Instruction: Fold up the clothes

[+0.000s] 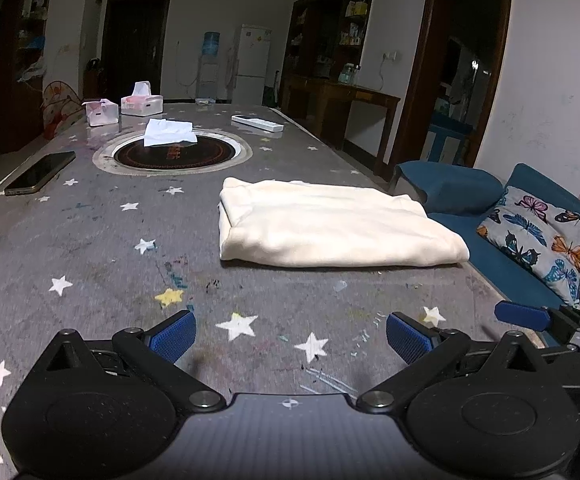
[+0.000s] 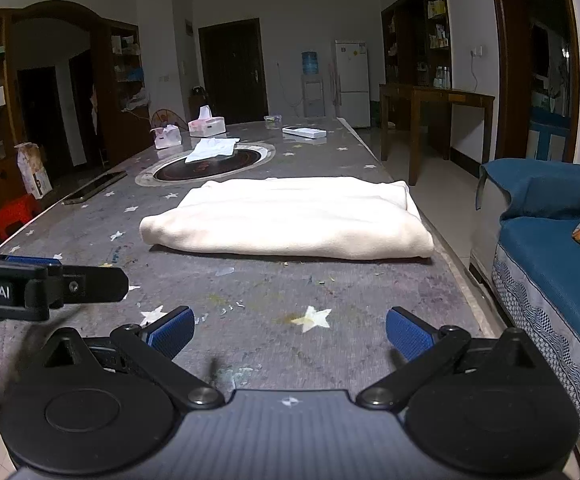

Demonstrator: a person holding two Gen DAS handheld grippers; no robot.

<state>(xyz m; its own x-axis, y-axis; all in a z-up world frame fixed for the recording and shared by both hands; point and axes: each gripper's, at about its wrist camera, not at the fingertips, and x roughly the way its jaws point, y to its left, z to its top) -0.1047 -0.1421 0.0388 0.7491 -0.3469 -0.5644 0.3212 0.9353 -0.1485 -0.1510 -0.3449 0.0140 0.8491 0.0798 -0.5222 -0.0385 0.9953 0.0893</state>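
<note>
**Folded garment lying ahead of two empty claws**

The star-patterned table (image 2: 250, 292) is offering bare room between claws and cloth. The cream garment (image 2: 290, 218) is lying folded near the table's right edge. "obot.AI" is showing on the left gripper (image 1: 290, 338). The right gripper (image 2: 290, 334) is likewise gaping wide, holding nothing.

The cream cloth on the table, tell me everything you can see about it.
The cream cloth is a soft, thick-looking garment or blanket, folded into a flat oblong bundle with rounded folded edges and light wrinkles. It lies on the star-patterned table near the edge facing the blue sofa. Neither claw touches it; both sit open in front of it.
</note>
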